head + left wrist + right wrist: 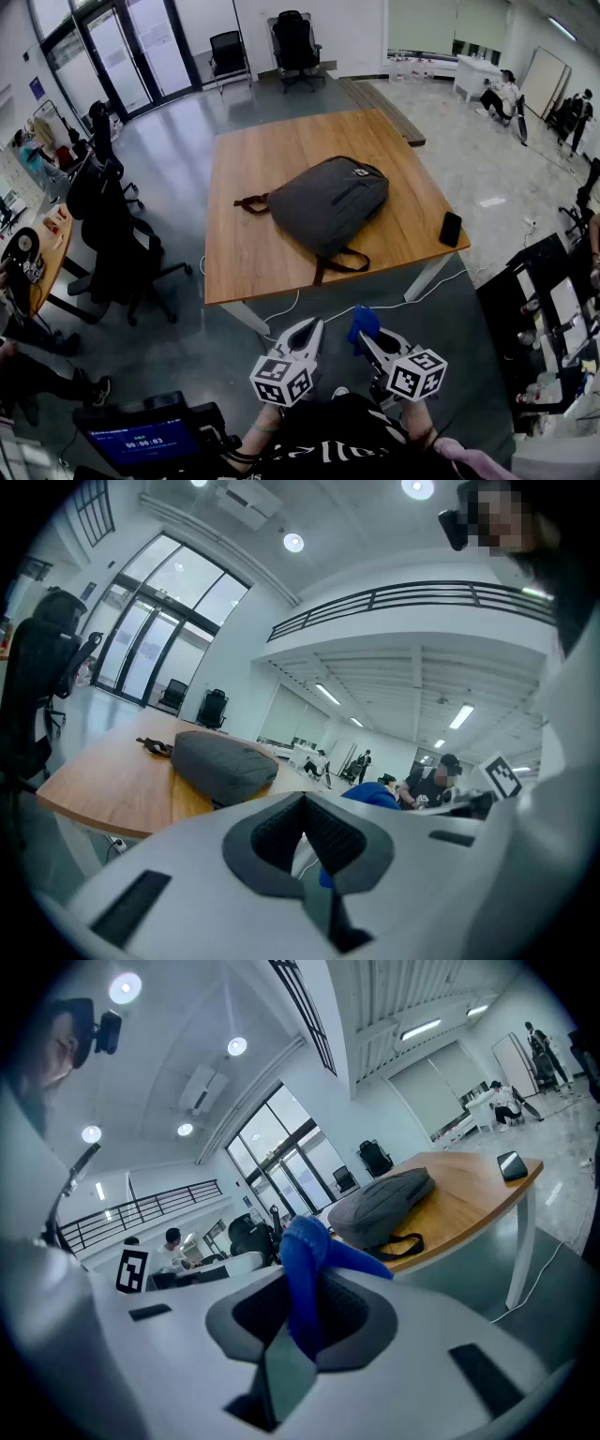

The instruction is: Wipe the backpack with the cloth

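1. The grey backpack (330, 202) lies flat on the wooden table (253, 253), about in the middle, with its brown straps spread on the board toward the near edge and toward the left side.
2. The right gripper (367, 339) has its jaws closed on the blue cloth (364, 323); in the right gripper view the cloth stands up between the pads and folds over toward the backpack.
3. The left gripper (306, 331) has its jaws pressed together, and nothing is between them.
4. Both grippers are side by side over the floor, on the near side of the table's edge, and well apart from the backpack. The cloth does not touch the backpack.
5. A black phone (450, 229) lies near the right corner of the table, apart from the backpack.
6. Black office chairs (117, 234) stand on the left of the table, and a white cable (286, 307) runs on the floor under the near edge.
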`<state>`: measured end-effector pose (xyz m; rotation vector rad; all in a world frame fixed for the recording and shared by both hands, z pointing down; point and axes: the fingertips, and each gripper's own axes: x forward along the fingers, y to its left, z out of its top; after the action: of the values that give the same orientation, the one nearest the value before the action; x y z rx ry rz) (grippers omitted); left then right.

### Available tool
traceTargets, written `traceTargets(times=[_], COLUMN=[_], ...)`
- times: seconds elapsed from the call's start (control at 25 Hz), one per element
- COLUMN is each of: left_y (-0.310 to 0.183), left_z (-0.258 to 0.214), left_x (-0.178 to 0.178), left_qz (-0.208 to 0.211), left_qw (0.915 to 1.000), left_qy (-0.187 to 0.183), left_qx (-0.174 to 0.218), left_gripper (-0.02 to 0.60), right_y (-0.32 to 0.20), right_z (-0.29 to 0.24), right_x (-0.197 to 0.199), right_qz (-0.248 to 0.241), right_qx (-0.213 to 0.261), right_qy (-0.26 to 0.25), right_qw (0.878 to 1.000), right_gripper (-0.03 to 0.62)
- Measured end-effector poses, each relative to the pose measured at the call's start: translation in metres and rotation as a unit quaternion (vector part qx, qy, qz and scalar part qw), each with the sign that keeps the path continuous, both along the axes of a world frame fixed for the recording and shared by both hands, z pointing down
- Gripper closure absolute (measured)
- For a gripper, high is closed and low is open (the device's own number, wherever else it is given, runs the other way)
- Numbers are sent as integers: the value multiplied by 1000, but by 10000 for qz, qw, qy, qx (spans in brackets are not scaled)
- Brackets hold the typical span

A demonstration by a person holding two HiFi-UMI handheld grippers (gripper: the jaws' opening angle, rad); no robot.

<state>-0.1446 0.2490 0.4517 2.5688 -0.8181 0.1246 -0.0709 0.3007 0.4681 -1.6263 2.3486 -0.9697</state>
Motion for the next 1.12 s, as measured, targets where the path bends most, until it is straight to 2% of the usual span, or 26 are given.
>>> traceTargets(times=[0.2, 0.56, 0.68, 0.84, 1.12], left_y=[-1, -24, -47, -88, -171], left_z=[3, 14, 23, 30, 25], left_x=[12, 19, 19, 26, 52], left_qz=[-124, -319, -444, -584, -621], left_qw=[9999, 9993, 9985, 9979, 9977], left_qy=[75, -180, -279, -218, -270], left_qx=[-51, -114, -138, -178, -50], left_gripper=[584, 584, 584, 584, 584], right_y=[-1, -28, -47, -81, -168], right_z=[5, 17, 21, 31, 46], right_x=[12, 31, 37, 44, 47], right_qz=[-132, -269, -330, -531, -1066], right_qx=[-19, -86, -102, -172, -373], right_qy=[101, 38, 30, 156, 337], right_qw=[9999, 9996, 9994, 9983, 9930], right_gripper=[528, 528, 528, 528, 528])
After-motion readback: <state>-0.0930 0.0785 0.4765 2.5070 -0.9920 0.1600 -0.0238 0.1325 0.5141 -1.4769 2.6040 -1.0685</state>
